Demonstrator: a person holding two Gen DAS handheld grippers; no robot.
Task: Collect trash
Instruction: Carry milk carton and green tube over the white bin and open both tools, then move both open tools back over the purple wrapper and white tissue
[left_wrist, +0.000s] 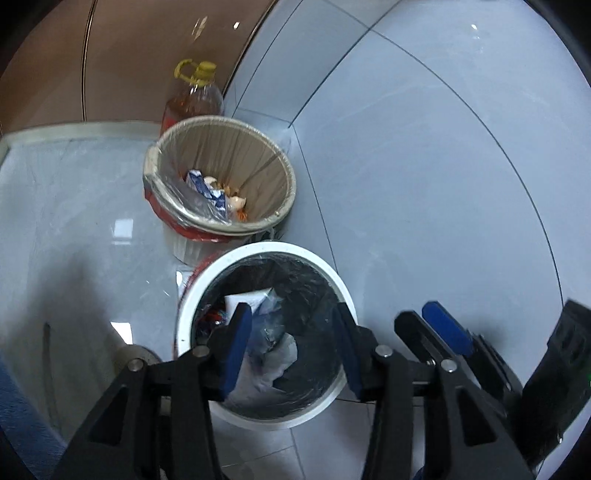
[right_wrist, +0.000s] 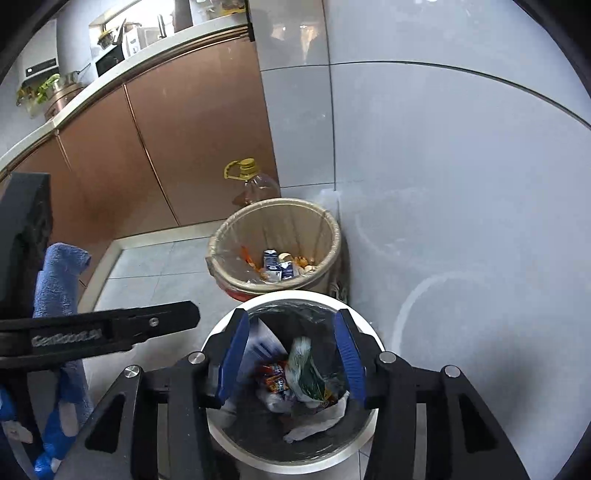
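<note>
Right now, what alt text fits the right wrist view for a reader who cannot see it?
The open, empty right gripper hovers above a white bin with a black liner, holding wrappers and crumpled paper. Behind it stand a beige bin of food scraps and an oil bottle by brown cabinets.

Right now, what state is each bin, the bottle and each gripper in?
White bin: upright, no lid, black liner, partly filled with wrappers and bags.
Beige bin: upright, no lid, clear liner, cartons and food scraps at the bottom.
Oil bottle: upright, yellow cap on, standing behind the beige bin.
Left gripper: open, holding nothing, above the white bin.
Right gripper: open, holding nothing, above the white bin.
</note>
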